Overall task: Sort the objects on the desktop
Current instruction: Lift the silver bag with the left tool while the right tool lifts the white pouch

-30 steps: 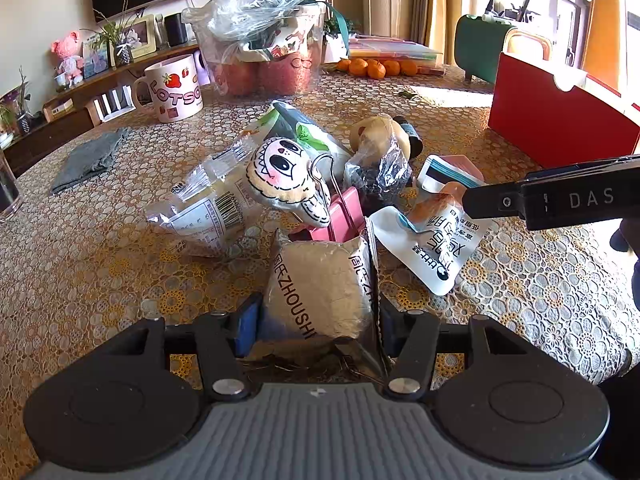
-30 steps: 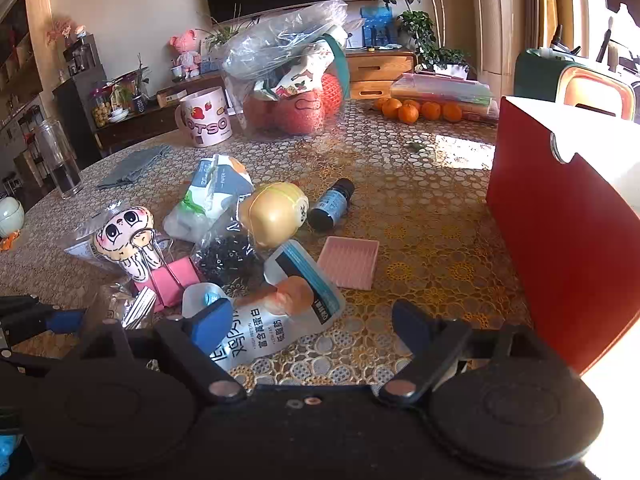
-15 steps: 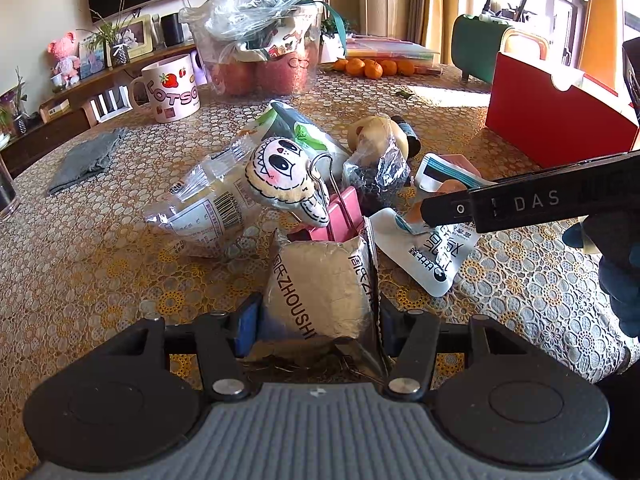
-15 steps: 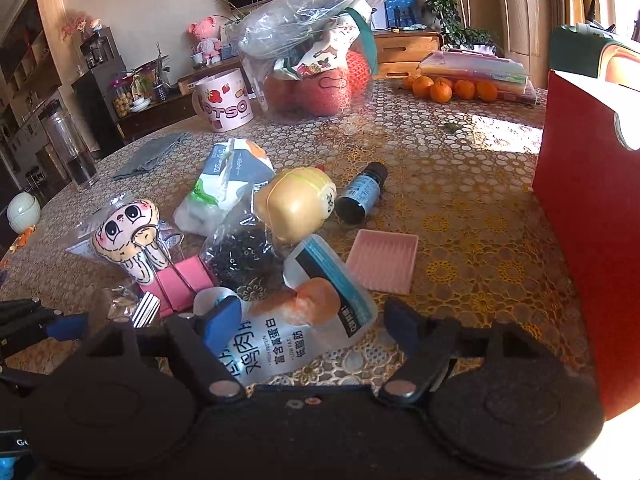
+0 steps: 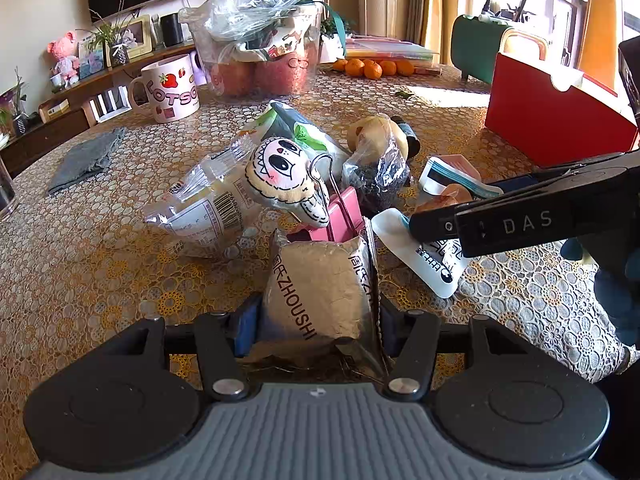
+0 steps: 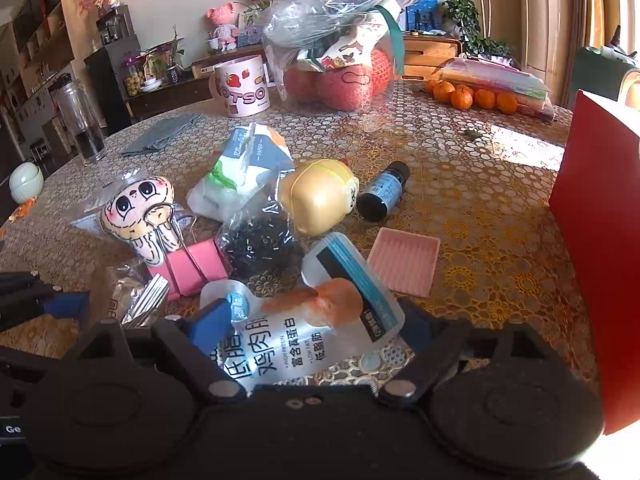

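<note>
My right gripper point(image 6: 312, 328) has dropped over the white chicken-breast pouch point(image 6: 304, 340) near the table's front edge, jaws opening, pads clear of it. My left gripper point(image 5: 316, 316) stays clamped on the crinkled silver foil packet point(image 5: 320, 288). Pickup looks next.
</note>
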Demonstrator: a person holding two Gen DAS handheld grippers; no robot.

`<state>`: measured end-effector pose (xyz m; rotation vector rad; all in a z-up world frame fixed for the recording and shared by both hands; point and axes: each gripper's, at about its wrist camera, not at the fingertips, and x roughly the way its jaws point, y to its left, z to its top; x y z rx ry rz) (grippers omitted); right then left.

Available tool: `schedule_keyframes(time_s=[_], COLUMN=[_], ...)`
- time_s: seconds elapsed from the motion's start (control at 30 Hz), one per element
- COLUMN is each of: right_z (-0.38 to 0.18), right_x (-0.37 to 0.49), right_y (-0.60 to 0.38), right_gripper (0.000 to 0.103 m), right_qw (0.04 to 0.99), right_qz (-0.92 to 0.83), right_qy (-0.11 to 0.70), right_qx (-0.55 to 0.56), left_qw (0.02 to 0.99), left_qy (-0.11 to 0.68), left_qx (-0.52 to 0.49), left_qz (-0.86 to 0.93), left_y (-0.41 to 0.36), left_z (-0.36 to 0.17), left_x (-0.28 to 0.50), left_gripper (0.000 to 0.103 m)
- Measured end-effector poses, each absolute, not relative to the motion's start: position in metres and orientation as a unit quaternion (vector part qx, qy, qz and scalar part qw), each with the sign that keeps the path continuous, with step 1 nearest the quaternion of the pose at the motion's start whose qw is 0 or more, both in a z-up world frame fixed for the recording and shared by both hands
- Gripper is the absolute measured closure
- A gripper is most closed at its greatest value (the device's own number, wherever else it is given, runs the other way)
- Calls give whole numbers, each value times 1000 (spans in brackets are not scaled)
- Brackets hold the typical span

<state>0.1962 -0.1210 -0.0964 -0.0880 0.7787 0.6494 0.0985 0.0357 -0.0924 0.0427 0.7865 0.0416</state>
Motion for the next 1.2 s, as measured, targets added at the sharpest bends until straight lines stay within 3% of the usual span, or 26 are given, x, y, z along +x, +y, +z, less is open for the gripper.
schedule_keyframes(time_s=[0.03,0.17,0.3,0.33,0.67,1.2], right_z=[-95,-89,-88,-88,-75,-25], right_x=[196,195,199,199,191,171], right_y=[-122,-126,-138,-140,-150,-199], right_gripper=[20,60,80,94,101,103], right_qw=[874,878,871,870,875,909], right_qz=[307,303,303,300,305,269], right_qy=[375,370,385,388,370,313], right_qx=[-36,-11,38,44,63,65], left_qw=[923,923,923,923,925,932], left_qy=[383,384,384,384,379,358], left_qx=[21,20,20,18,15,50], left_qz=[20,20,21,21,23,-24], left_y=[36,36,35,35,35,-9], left_z=[-92,-92,-91,-91,-83,-41], left_x=[99,99,99,99,97,87], left_gripper=[47,47,47,47,47,53])
